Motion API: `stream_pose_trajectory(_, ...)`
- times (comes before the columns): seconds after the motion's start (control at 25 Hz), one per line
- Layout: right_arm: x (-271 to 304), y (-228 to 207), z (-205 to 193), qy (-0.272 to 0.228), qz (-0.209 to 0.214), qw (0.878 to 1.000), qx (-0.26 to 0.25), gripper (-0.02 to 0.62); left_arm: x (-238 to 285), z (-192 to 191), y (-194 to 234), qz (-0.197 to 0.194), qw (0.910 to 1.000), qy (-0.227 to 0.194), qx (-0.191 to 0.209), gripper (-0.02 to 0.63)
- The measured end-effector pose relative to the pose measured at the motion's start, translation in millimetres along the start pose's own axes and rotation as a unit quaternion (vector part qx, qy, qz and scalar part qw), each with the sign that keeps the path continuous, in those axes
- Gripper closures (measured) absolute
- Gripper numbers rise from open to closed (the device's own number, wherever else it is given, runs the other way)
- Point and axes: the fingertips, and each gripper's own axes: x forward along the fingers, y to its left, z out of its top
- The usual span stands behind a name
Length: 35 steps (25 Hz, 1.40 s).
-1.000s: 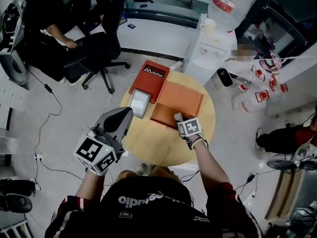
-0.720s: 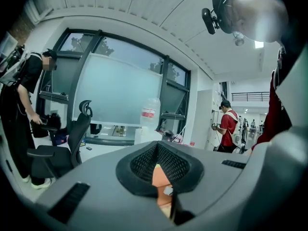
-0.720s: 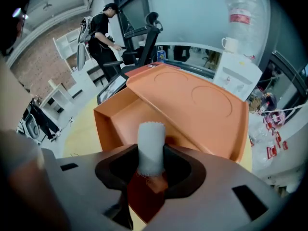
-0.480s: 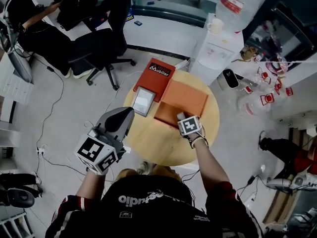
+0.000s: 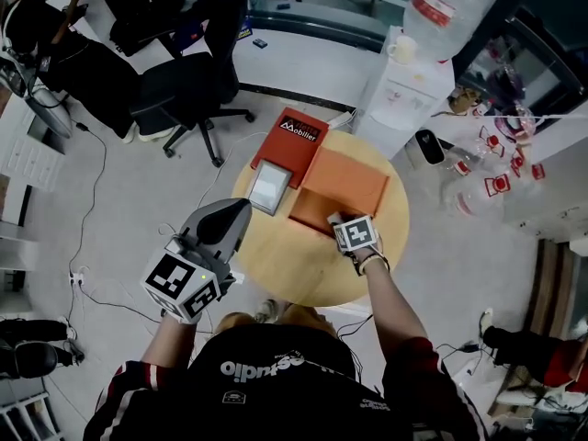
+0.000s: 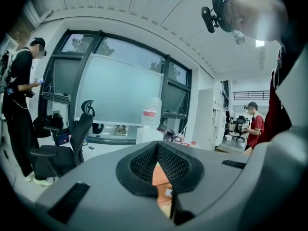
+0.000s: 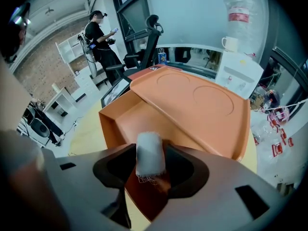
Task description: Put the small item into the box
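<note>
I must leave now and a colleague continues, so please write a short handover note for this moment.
Left gripper: shut, empty, held up at the left side of the round wooden table.
Right gripper: jaws opening, small white fabric roll between them, above the open orange rectangular box.
Done: roll brought over the box.
To do: let it drop in, confirm it lies inside, withdraw.

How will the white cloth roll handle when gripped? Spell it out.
Frayed threads on the cloth roll suggest soft, squashy, not fragile. It looks light; with the jaws of the right gripper opening around it above the box, it should drop gently, hardly rolling.
</note>
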Motion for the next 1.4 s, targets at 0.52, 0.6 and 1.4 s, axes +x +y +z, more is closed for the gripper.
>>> stream_pose_trajectory(0.52,-28,5,6,-0.044,-0.007,0.998,0.043,0.385,-6,12,-8,-0.032,0.9994,-0.011,0.01,0.589)
stream_pose_trajectory(0.6,-34,6,8,-0.051,-0.008,0.998,0.048,0.387,-8,15,-10,-0.037,0.9991,-0.014,0.011,0.59)
stream_pose_trajectory(1.4,-112,31,3,-0.132,-0.051,0.984,0.111,0.402,-29,27,-18,-0.095,0.9945,-0.041,0.016,0.59)
